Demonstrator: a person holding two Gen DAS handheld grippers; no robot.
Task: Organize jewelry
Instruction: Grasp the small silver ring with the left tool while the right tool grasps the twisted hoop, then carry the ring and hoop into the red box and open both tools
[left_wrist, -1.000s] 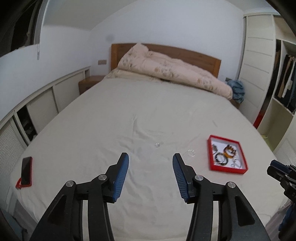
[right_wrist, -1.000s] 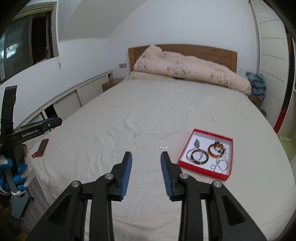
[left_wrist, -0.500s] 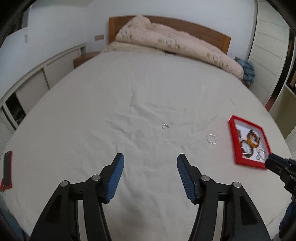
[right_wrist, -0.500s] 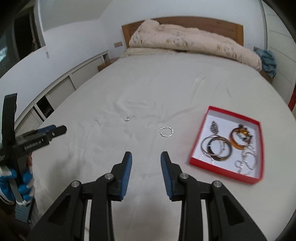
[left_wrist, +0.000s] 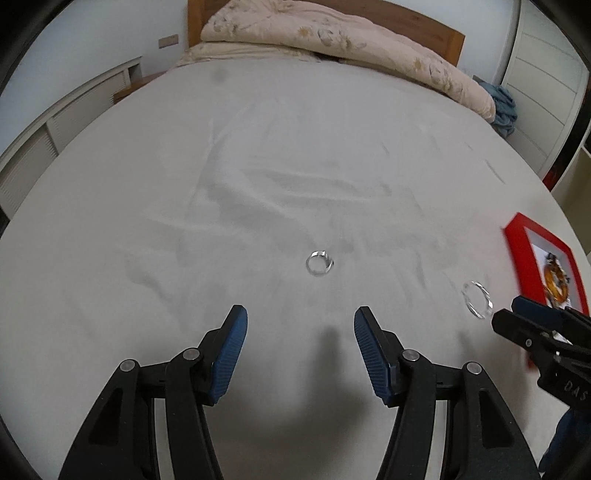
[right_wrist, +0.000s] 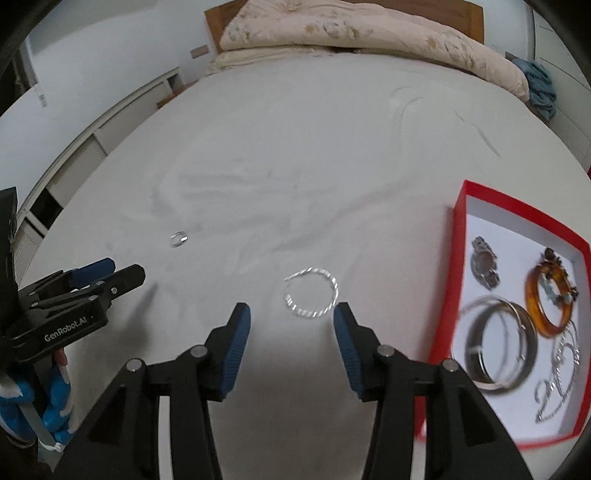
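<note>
a thin twisted silver hoop lies flat on the bed sheet, just left of the red box. the right claw hangs just short of it, jaws opening, empty. the hoop looks light, stiff and slippery; pinch across its rim. the left claw, half open, empty, faces a small ring farther left of the box.
</note>
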